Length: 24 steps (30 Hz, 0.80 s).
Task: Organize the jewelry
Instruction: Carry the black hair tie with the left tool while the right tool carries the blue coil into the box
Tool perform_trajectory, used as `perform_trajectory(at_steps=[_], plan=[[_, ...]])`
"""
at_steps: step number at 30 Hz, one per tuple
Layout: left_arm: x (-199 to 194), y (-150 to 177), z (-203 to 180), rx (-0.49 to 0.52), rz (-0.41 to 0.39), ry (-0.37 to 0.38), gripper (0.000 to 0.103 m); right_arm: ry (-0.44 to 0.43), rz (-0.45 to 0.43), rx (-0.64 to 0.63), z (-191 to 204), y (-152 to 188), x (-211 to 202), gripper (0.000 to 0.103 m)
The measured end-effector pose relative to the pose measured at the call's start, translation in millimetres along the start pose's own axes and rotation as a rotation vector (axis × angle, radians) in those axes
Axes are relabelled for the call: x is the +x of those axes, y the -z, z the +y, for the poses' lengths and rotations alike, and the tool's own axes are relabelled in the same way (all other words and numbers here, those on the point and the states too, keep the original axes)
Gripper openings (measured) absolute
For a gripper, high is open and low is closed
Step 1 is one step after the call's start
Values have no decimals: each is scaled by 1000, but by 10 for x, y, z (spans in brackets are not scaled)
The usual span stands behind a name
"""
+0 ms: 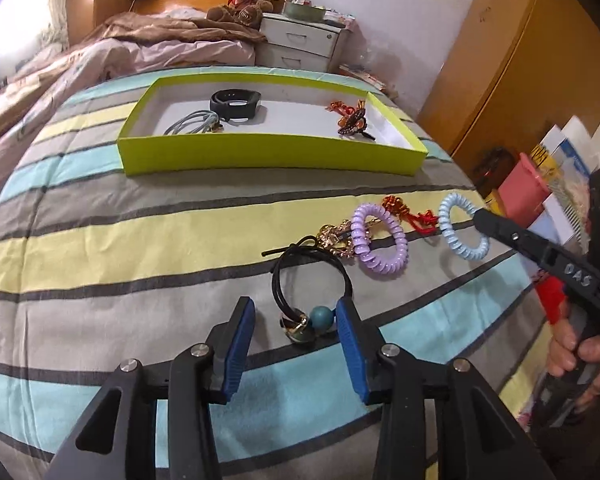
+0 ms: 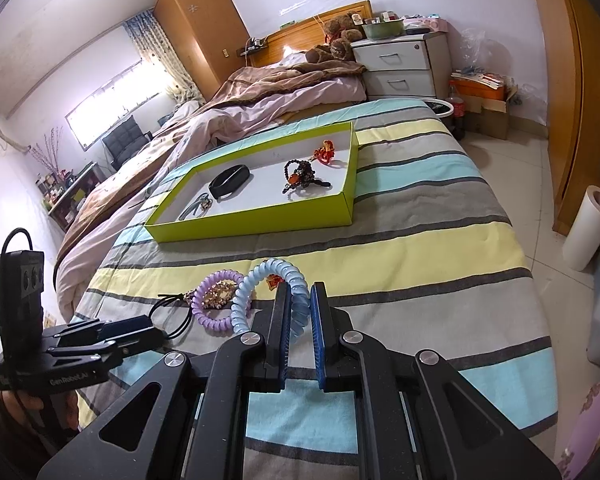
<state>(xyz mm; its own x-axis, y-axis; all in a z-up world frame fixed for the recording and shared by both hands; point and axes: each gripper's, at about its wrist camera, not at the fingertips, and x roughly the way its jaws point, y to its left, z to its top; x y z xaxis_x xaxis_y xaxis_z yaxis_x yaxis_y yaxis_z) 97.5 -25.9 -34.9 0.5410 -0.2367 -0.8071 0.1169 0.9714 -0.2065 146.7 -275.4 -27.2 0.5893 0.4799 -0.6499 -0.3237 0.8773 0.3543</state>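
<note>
A lime-green box [image 1: 272, 156] [image 2: 256, 216] on the striped bedspread holds a black band [image 1: 235, 101], a grey cord tie [image 1: 194, 123] and beaded pieces [image 1: 352, 120]. My left gripper [image 1: 294, 320] is open, its jaws either side of the bead of a black hair tie [image 1: 312, 280]. A purple coil tie [image 1: 378, 240] lies over a gold ornament [image 1: 336, 236], beside a red knot charm [image 1: 408, 210]. My right gripper [image 2: 300, 300] is shut on the light blue coil tie [image 2: 260, 284] [image 1: 460, 226] and holds one side of it.
A rumpled pink and brown duvet [image 2: 260, 100] lies past the box. A white nightstand [image 2: 400, 64] stands at the head of the bed. The bed's right edge [image 2: 540, 320] drops to a tiled floor. A wooden wardrobe [image 1: 520, 60] and stacked boxes [image 1: 540, 184] stand at the right.
</note>
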Motion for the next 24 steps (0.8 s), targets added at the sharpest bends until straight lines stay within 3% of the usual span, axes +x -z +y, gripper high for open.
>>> perform_trajectory(at_steps=[3, 6, 13, 24], plan=[[21, 11, -85, 51, -5, -53, 40, -1, 0, -2, 4, -6, 0, 10], [19, 31, -125, 92, -11, -110, 24, -1, -1, -2, 5, -5, -1, 10], [-36, 25, -29, 67, -22, -69, 18, 2, -1, -3, 8, -1, 3, 10], [-222, -29, 182, 17, -75, -39, 17, 1, -9, 3, -4, -5, -13, 10]])
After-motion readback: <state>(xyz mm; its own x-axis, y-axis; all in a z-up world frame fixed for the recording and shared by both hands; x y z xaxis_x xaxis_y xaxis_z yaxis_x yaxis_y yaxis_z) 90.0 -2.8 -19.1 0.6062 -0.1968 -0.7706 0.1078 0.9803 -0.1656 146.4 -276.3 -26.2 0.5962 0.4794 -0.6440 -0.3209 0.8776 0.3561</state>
